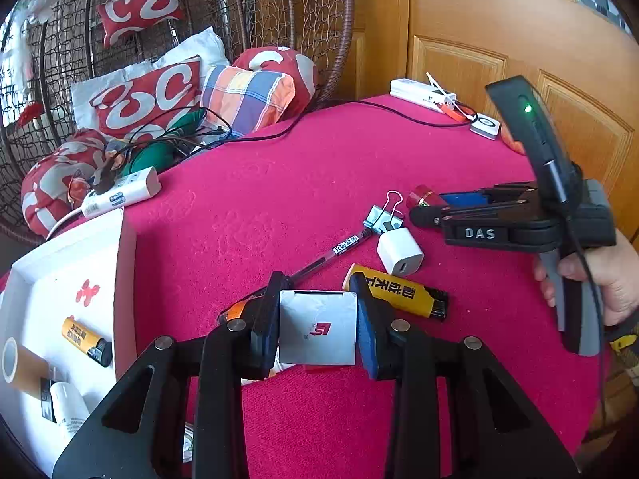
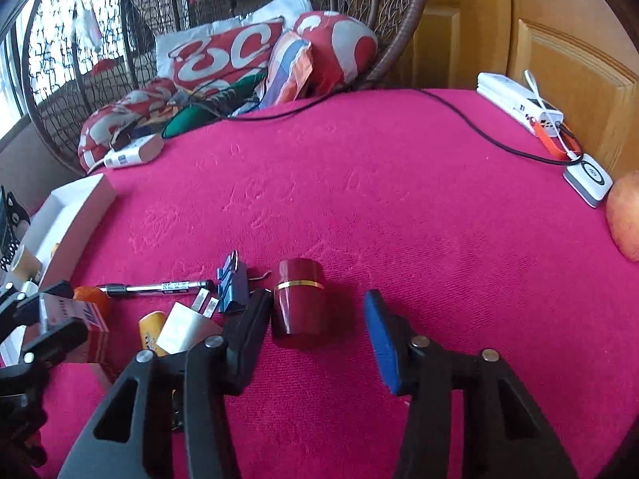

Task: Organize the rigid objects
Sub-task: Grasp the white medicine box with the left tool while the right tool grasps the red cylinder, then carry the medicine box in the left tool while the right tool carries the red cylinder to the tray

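My left gripper (image 1: 317,329) grips a silver box (image 1: 317,331); my right gripper (image 2: 319,331) stands wide around a red jar (image 2: 298,299).

The jar stands upright on the red cloth (image 2: 359,183), touching the left finger, clear of the blue pad. Just beside it lie a clip (image 2: 231,281), pen (image 2: 159,288), charger (image 1: 399,251) and yellow lighter (image 1: 399,291). The white tray (image 1: 124,263) (left edge) holds another lighter (image 1: 86,339).
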